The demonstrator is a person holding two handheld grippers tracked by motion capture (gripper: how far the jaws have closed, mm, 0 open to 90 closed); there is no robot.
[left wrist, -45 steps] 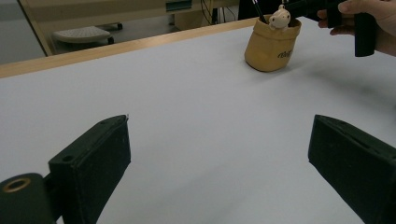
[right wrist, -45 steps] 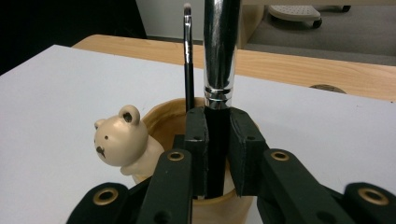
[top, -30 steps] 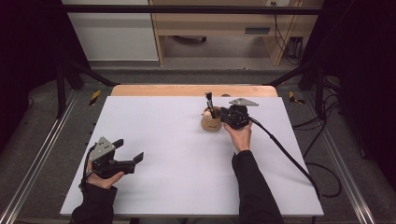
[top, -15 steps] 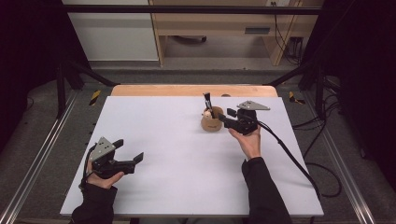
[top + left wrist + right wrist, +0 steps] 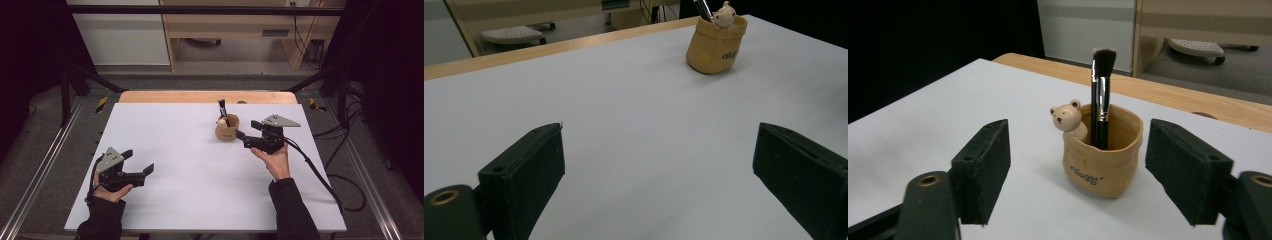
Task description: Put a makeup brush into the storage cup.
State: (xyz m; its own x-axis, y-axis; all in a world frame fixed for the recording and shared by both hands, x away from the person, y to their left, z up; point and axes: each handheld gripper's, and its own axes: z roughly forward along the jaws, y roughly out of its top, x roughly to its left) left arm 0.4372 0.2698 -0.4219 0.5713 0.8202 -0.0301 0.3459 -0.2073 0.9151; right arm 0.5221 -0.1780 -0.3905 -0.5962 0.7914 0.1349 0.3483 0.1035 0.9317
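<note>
Landmark: the tan cup [image 5: 227,128], shaped like a small sack, stands on the white table [image 5: 200,165], in the far half and a little to the right of the middle.

Cup details: a small bear figure [image 5: 1066,118] sits at the rim, and there is dark lettering on the front wall. In the left gripper view the cup [image 5: 715,44] stands far off, at the top right.

Brush: a black makeup brush [image 5: 1101,95] stands inside the cup, almost upright, bristles up, just beside the bear. In the high view the brush [image 5: 223,111] leans a little to the left above the rim.

Right gripper: the right gripper [image 5: 249,131] is just to the right of the cup, held level and pointing at it, close but not touching.

Right jaws: they have just been opening and now stand wide apart. In the right gripper view the cup [image 5: 1103,155] shows in the gap between the two black pads, a bit beyond them; the pads press on nothing.

Left gripper: the left gripper [image 5: 137,164] is well apart from the cup, toward the near left part of the table, and rests in the person's left hand [image 5: 107,192].

Left jaws: wide open, with bare table between them and nothing held.

Far edge: a wooden strip [image 5: 207,96] runs behind the cup along the table's far side.
</note>
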